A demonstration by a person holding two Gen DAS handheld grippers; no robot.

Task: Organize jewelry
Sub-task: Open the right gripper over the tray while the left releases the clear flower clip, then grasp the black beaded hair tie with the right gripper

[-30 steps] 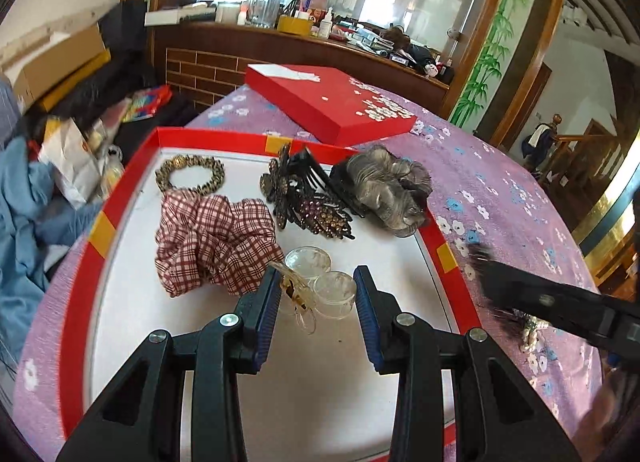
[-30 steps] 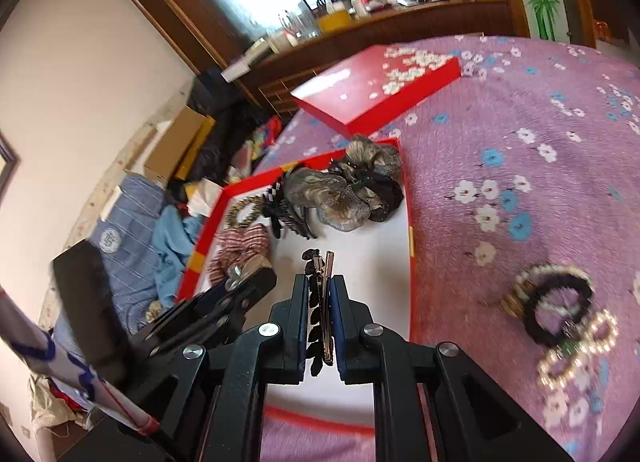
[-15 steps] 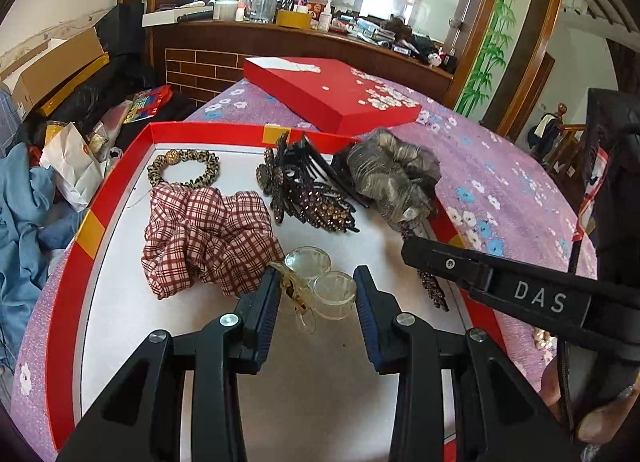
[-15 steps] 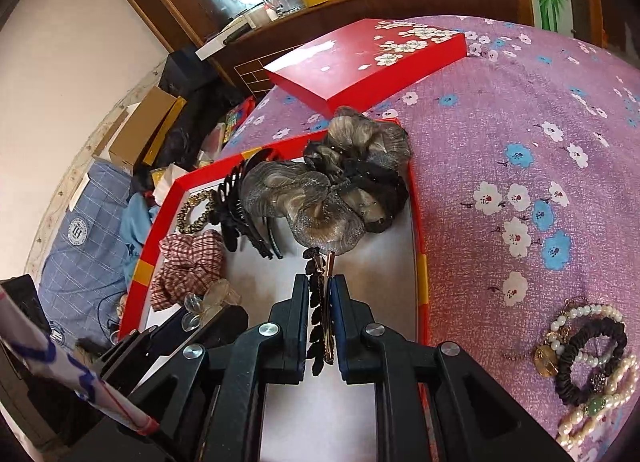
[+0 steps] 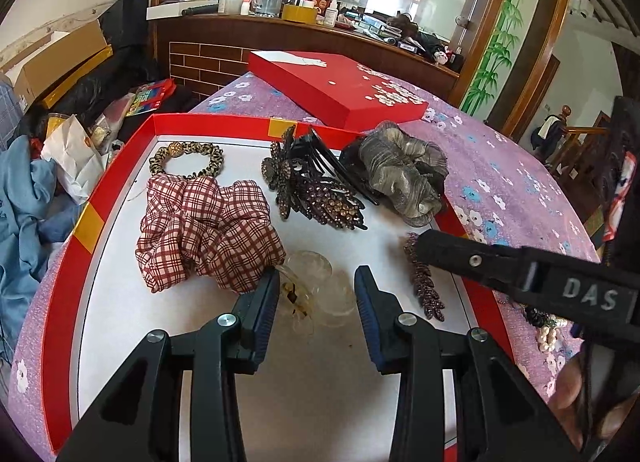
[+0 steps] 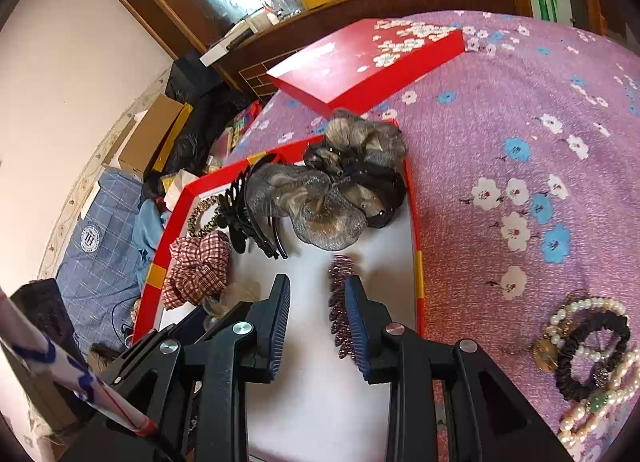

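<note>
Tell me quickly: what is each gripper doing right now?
Left gripper: open around the clear plastic hair clip, not gripping.
Right gripper: jaws just opened; purple rhinestone leaf-shaped hair clip lies released.

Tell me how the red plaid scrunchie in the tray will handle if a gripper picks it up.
The plaid scrunchie is puffy gathered cloth, so it will probably squash between the fingers and sag, not stay stiff. It looks light for its bulk. It touches the clear hair clip beside it, so lifting may nudge that clip; being soft, it is unlikely to roll or break.

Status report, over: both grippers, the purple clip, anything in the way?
Right gripper jaws just opened, purple clip released onto tray. Left gripper open around clear clip. Pearl pile waits outside.
</note>
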